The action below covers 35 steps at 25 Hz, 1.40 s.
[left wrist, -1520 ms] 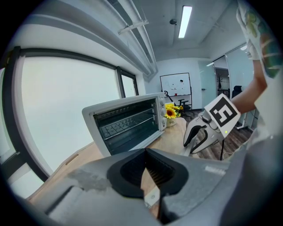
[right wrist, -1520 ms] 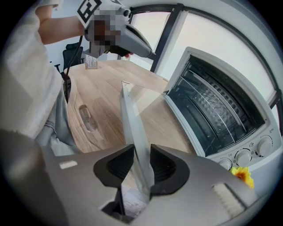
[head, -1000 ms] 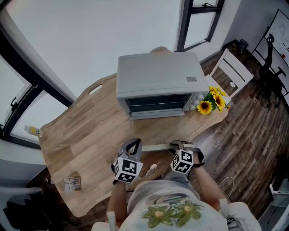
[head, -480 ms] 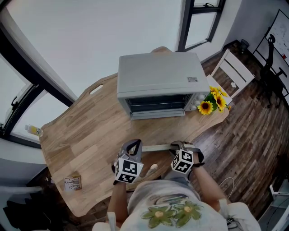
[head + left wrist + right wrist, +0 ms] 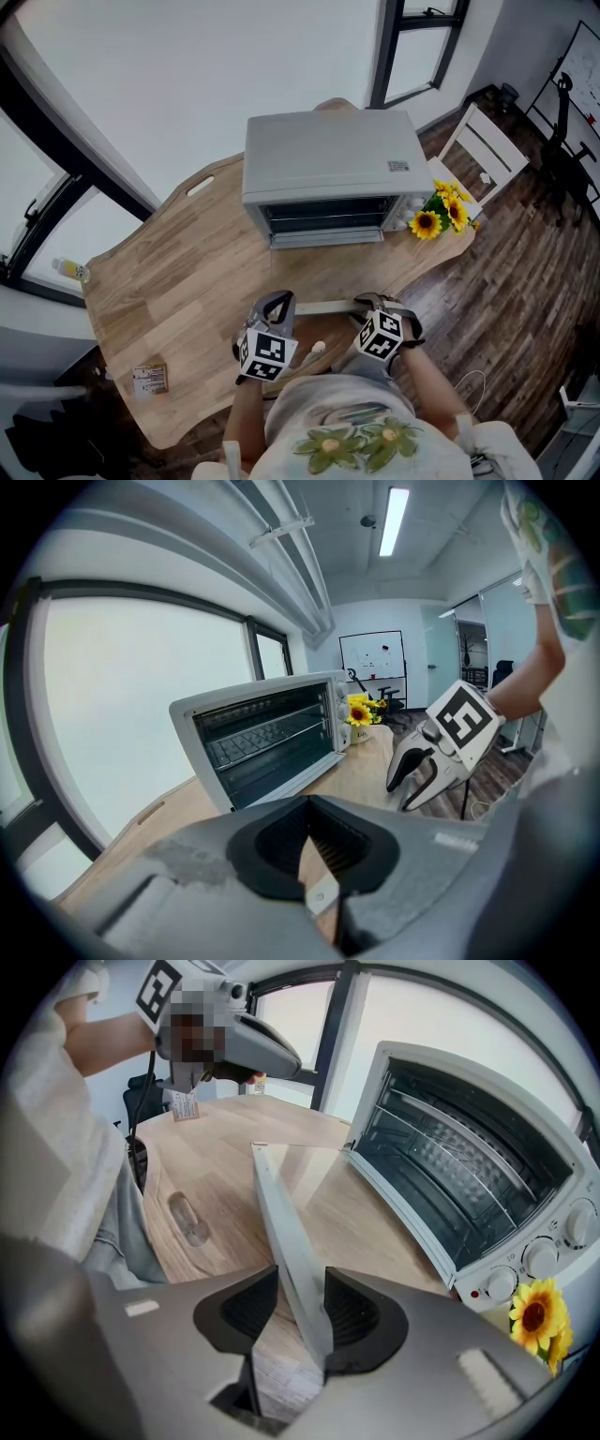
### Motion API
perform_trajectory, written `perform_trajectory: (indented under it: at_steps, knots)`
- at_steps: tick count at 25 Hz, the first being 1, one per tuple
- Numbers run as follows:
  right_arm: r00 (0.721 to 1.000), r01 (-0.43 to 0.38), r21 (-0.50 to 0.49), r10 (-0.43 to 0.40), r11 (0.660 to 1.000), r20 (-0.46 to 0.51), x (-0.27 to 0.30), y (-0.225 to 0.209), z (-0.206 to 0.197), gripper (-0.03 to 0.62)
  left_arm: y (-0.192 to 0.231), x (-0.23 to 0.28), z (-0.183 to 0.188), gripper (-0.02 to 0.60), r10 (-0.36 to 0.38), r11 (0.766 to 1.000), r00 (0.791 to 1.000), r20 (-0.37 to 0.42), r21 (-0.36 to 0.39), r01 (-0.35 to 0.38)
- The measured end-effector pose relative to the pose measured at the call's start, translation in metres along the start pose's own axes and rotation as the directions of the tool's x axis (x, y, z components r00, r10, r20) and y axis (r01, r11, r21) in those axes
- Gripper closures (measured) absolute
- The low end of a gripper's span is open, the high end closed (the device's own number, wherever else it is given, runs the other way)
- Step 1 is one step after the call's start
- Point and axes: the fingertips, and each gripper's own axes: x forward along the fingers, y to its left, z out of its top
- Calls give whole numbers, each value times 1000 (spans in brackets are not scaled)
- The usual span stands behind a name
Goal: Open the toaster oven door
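Observation:
The grey toaster oven (image 5: 328,159) stands at the far side of the wooden table (image 5: 187,281). Its glass door hangs down flat toward me, and the rack inside shows (image 5: 450,1166). The door's pale handle bar (image 5: 323,307) lies between my two grippers. My right gripper (image 5: 371,304) has that handle (image 5: 281,1213) between its jaws, which are opening; a gap shows beside the left pad. Just left of the handle's end, my left gripper (image 5: 275,302) is shut and holds nothing.
Sunflowers (image 5: 441,211) stand at the oven's right, and a white chair (image 5: 487,145) is beyond them. A small packet (image 5: 150,382) lies near the table's left front edge. A bottle (image 5: 67,272) sits at the far left by the window.
My right gripper has tilted and shifted slightly at the handle. The oven, its door and my left gripper have stayed where they were.

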Motion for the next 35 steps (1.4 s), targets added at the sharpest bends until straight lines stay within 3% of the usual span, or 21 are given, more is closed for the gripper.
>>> perform_trajectory:
  at_steps: [6, 12, 18, 22, 25, 35]
  knots:
    - [998, 44, 22, -45, 999, 40, -15, -6, 0, 419, -3, -3, 1, 577, 22, 1000, 1000, 2, -16, -22]
    - [974, 97, 103, -116, 990, 196, -53, -14, 23, 427, -10, -10, 17, 577, 46, 996, 998, 43, -77, -42]
    - [896, 168, 187, -229, 968, 381, -111, -18, 50, 508, -24, -26, 47, 577, 84, 969, 984, 155, -244, -44]
    - [821, 131, 283, -264, 950, 506, -151, -15, 65, 594, -37, -44, 64, 577, 119, 948, 968, 221, -316, -44]
    - [778, 93, 321, -270, 943, 567, -177, -9, 71, 594, -51, -57, 71, 577, 140, 942, 959, 247, -330, -52]
    - [727, 101, 328, -295, 939, 620, -232, 19, 63, 595, -102, -108, 87, 577, 191, 937, 933, 305, -339, -81]
